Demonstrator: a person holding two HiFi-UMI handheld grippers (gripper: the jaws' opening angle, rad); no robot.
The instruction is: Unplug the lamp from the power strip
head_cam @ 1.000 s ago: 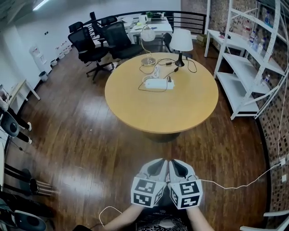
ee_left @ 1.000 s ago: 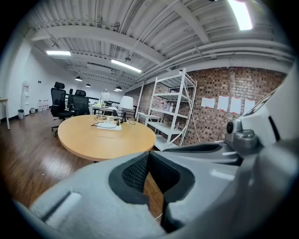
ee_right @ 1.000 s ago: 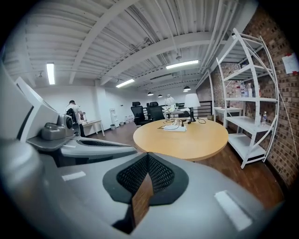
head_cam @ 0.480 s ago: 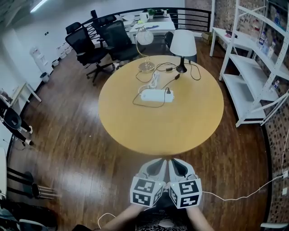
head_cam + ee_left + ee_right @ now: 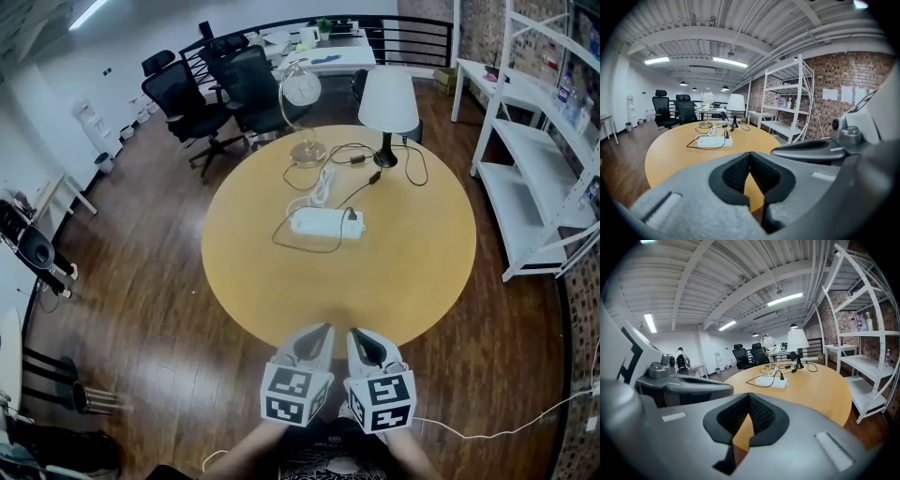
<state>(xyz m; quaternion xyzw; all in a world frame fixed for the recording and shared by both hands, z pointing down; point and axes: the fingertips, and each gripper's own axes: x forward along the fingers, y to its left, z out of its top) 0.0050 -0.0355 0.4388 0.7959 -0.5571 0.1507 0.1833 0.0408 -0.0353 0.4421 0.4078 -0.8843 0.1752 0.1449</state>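
- The left gripper and right gripper hang side by side at the table's near edge, both with jaws pressed together and empty.
- The power strip lies mid-table, well away from them, with a black plug in it.
- The white-shade lamp stands at the far edge.

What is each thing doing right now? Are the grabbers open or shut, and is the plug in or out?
Left gripper: shut, holding nothing.
Right gripper: shut, holding nothing.
Black plug: pushed into the power strip.
Power strip: lying flat on the table, not touched.
Shaded lamp: standing upright; cannot tell if lit.
Round-headed lamp: standing upright.
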